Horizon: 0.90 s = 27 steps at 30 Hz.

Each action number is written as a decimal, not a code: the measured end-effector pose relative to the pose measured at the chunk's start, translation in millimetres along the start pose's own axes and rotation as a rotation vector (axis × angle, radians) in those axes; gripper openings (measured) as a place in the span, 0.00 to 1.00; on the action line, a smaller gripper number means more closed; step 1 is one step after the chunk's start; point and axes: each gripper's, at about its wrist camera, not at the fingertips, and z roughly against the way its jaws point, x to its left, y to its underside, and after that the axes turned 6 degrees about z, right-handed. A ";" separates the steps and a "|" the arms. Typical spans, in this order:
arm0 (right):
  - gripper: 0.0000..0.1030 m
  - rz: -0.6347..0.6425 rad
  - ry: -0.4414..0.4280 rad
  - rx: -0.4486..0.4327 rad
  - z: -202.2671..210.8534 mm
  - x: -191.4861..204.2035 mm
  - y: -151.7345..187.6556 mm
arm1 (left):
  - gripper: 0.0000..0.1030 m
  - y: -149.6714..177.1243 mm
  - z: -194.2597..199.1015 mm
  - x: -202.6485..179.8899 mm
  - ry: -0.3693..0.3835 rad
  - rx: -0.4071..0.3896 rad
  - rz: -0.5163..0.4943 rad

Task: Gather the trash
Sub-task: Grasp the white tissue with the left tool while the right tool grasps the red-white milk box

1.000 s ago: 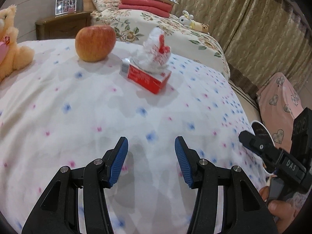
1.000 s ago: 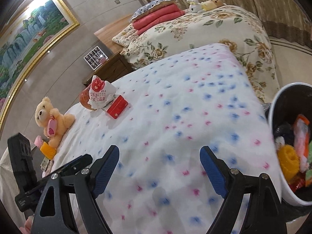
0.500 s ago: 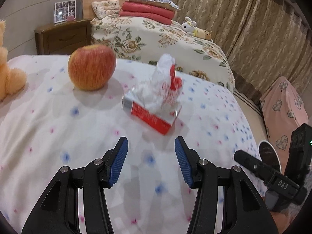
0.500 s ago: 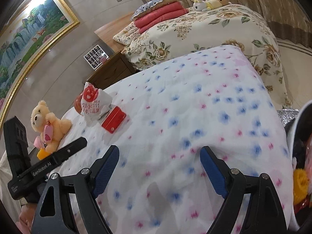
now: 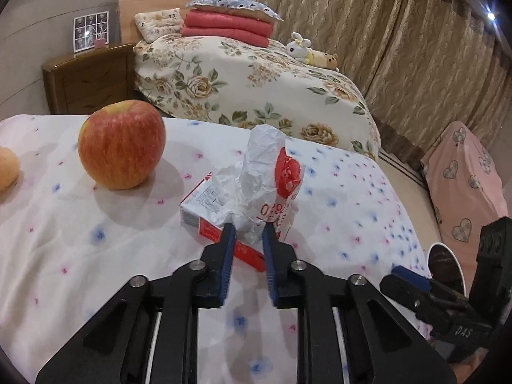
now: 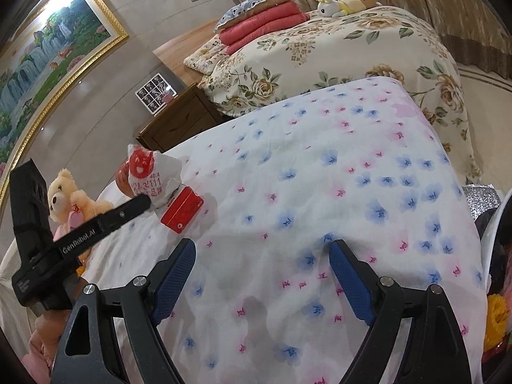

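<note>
- Left gripper (image 5: 249, 228) has just been closing; jaws now narrow, pinching the lower edge of the crumpled bag (image 5: 267, 182).
- Bag sits on the red box (image 5: 204, 224), on the bed (image 5: 80, 240), just right of the apple (image 5: 121, 144).
- Right gripper (image 6: 262, 275) jaws wide apart, nothing between them, over bare sheet well clear of the bag.
- Bin (image 6: 491, 256) at the bed's right edge, partly in view, already some trash inside.
- Step in hand, I judge: secure the bag, then lift.
- Do it well: confirm the pads bite plastic only, not the box edge; the tips sit very close to it.
- Lift straight up first so the box stays put and the apple isn't nudged.
- Thin plastic may slip; keep the pinch firm while carrying to the bin.
</note>
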 end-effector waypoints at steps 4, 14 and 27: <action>0.85 0.036 -0.013 0.014 -7.6 11.4 -4.2 | 0.14 3.8 14.0 12.7 0.010 -0.018 0.022; 0.85 0.307 -0.079 0.075 -52.4 76.4 -21.1 | 0.14 36.3 40.5 66.2 -0.010 0.035 0.132; 0.81 0.456 -0.038 0.134 -100.7 105.4 -37.5 | 0.14 48.9 53.7 84.1 0.009 0.104 0.183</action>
